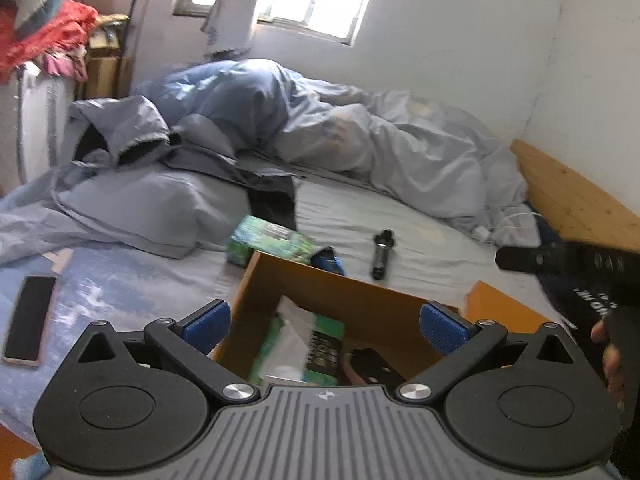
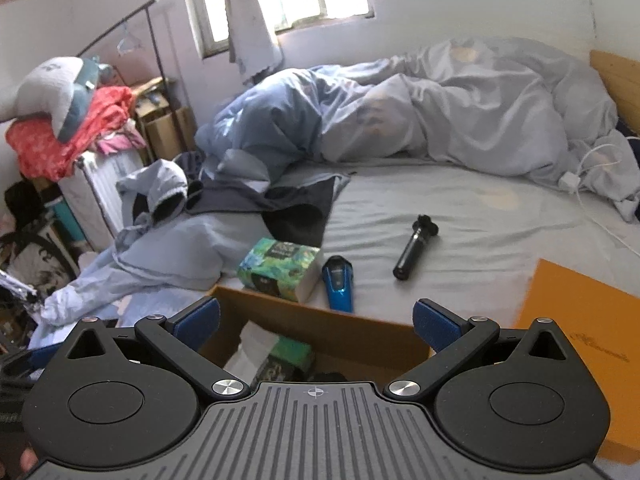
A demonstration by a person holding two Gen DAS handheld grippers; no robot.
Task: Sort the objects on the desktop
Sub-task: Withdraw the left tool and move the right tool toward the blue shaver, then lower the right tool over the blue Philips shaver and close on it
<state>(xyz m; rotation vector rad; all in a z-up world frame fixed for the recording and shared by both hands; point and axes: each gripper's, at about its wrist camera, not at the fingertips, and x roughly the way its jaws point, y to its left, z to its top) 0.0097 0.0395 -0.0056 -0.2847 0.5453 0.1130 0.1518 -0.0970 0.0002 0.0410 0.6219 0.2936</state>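
Observation:
An open orange-brown box (image 1: 344, 292) (image 2: 340, 328) sits on the bed, holding a green packet (image 1: 320, 344) (image 2: 288, 354), white paper and a dark object (image 1: 372, 364). Behind it lie a green tissue pack (image 1: 270, 240) (image 2: 280, 266), a blue device (image 1: 330, 262) (image 2: 338, 282) and a black cylinder (image 1: 382, 254) (image 2: 414, 246). My left gripper (image 1: 325, 324) hangs open over the box with nothing between its fingers. My right gripper (image 2: 316, 320) is also open and empty above the box's near side. The right gripper's body (image 1: 580, 268) shows at the left wrist view's right edge, held by a hand (image 1: 610, 356).
A phone (image 1: 30, 318) lies on the bed at the left. The orange box lid (image 2: 580, 332) (image 1: 508, 308) rests to the right. A crumpled blue duvet (image 2: 460, 104) and a grey jacket (image 1: 132, 128) cover the far bed. A charger cable (image 2: 588, 172) lies near the wooden headboard (image 1: 576, 196).

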